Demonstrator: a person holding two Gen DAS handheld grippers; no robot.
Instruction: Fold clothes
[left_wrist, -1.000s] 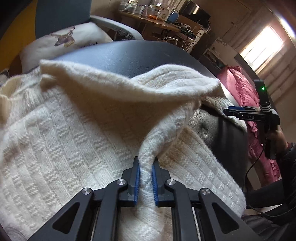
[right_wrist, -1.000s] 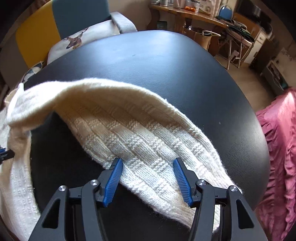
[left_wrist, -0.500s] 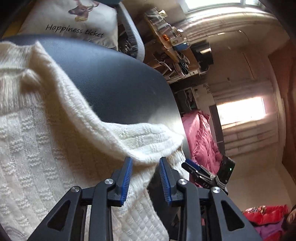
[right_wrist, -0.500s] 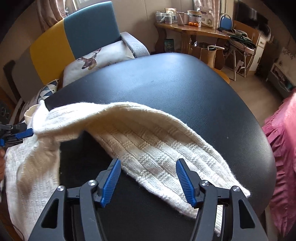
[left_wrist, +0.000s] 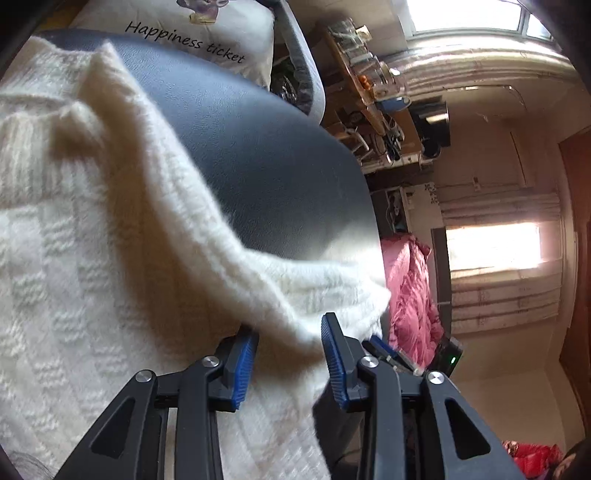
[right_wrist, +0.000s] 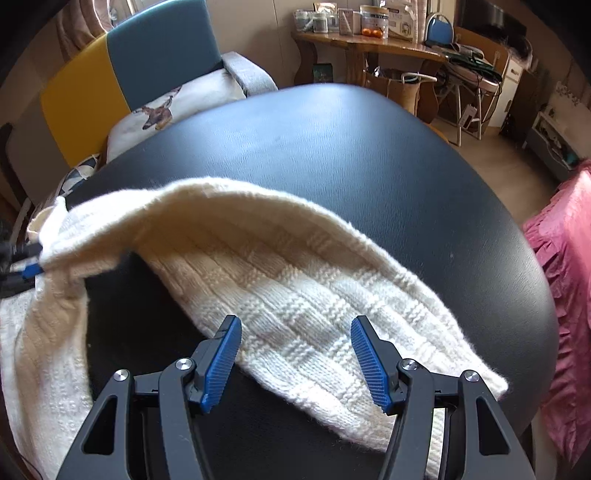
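Note:
A cream knitted sweater (left_wrist: 92, 258) lies on a black padded table (left_wrist: 258, 147). In the left wrist view my left gripper (left_wrist: 290, 352) is open, its blue pads on either side of a raised fold of the sweater without pinching it. In the right wrist view my right gripper (right_wrist: 295, 354) is open and empty, hovering just above the sweater's sleeve (right_wrist: 295, 288), which lies flat across the table (right_wrist: 369, 155). The left gripper shows at the far left of that view (right_wrist: 26, 266), beside the lifted knit. The right gripper's blue tips show in the left wrist view (left_wrist: 388, 350).
A yellow and blue armchair (right_wrist: 122, 74) with a deer-print cushion (right_wrist: 177, 107) stands behind the table. A wooden side table (right_wrist: 369, 40) with jars is at the back. A pink ruffled cloth (right_wrist: 565, 295) hangs at the right, past the table edge.
My left gripper was shut on the sweater fold a second ago and has opened and tilted. The right gripper has drawn back a little, still open above the sleeve.

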